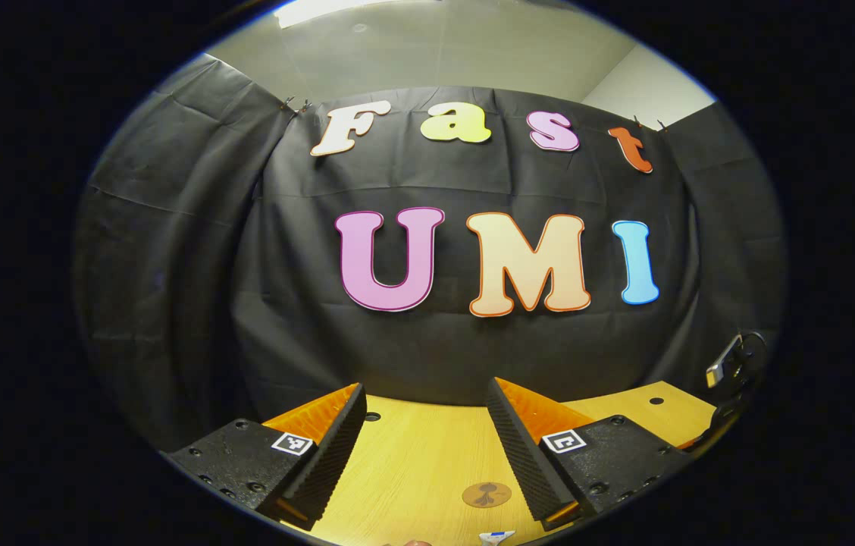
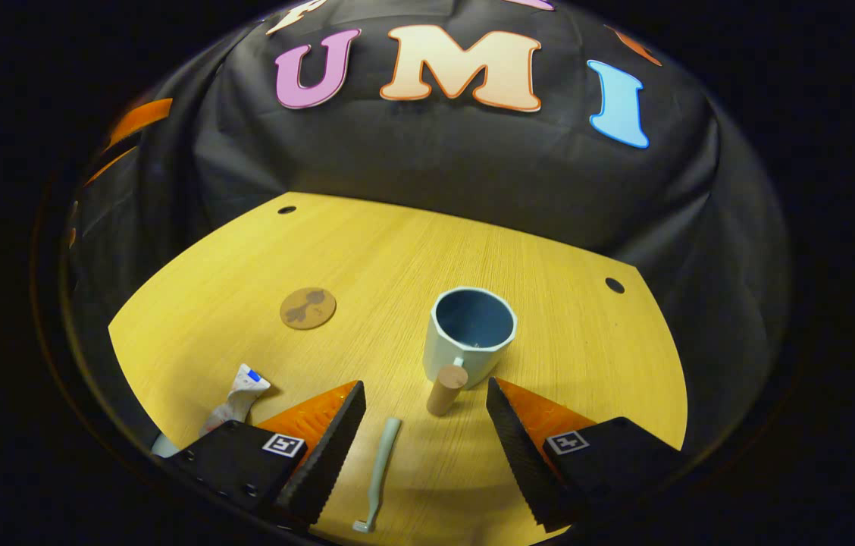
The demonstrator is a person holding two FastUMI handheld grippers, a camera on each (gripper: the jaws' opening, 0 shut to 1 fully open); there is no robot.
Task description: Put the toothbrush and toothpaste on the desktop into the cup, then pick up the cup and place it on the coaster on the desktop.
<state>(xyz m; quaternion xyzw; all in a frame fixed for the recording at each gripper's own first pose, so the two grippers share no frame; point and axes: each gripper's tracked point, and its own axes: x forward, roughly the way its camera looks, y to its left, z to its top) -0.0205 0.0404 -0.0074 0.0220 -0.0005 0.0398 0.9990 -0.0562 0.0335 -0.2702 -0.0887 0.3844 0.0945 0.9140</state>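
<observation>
In the right gripper view a pale cup (image 2: 469, 335) with a blue inside and a wooden handle stands upright on the wooden desktop (image 2: 397, 258). A pale green toothbrush (image 2: 380, 470) lies between the fingers of my open right gripper (image 2: 425, 396), below the cup. A crumpled white toothpaste tube (image 2: 234, 400) lies at the left, partly behind the left finger. The round brown coaster (image 2: 308, 308) lies left of the cup. My left gripper (image 1: 425, 396) is open and held above the desktop, with the coaster (image 1: 486, 495) and the toothpaste tip (image 1: 496, 537) low between its fingers.
Black cloth walls close the desktop's far and side edges. Small dark holes (image 2: 614, 285) mark the desktop's far corners. A metal clip-like object (image 1: 727, 362) hangs at the right in the left gripper view.
</observation>
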